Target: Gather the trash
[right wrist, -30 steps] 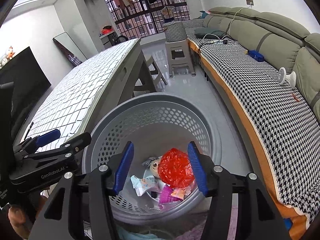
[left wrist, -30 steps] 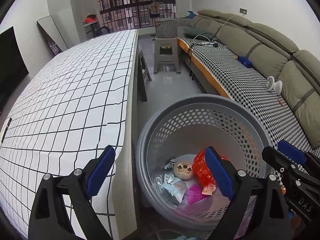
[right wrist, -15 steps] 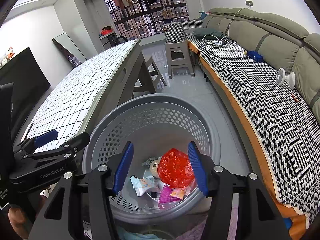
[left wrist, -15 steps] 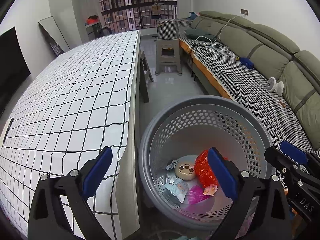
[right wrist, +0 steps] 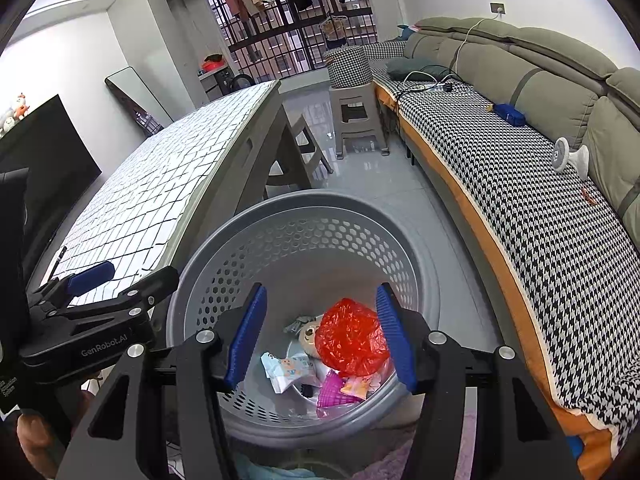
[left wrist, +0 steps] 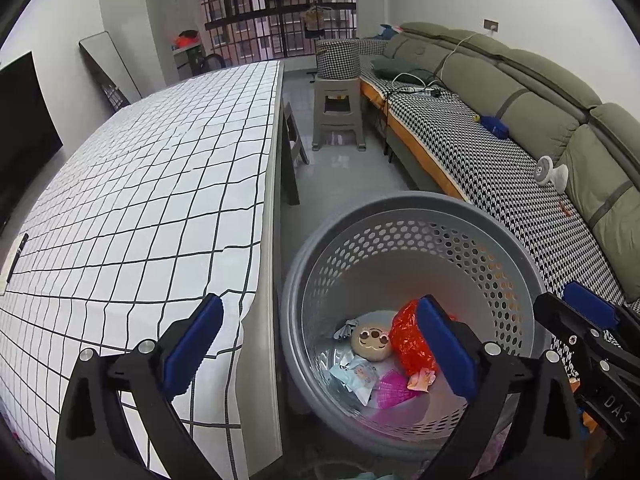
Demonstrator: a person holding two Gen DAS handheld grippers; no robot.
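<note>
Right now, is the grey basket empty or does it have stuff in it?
It has stuff in it, but is far from full. The grey basket holds a crumpled red plastic bag, small wrappers and a pink piece at the bottom.

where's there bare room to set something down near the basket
The checkered tabletop beside the grey basket is bare across its whole visible spread. The floor between table and sofa is free. The basket bottom is crowded with wrappers and a red bag.

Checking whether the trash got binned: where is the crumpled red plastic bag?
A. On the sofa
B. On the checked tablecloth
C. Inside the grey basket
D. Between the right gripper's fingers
C: the red plastic bag lies among wrappers at the bottom of the grey basket.
</note>
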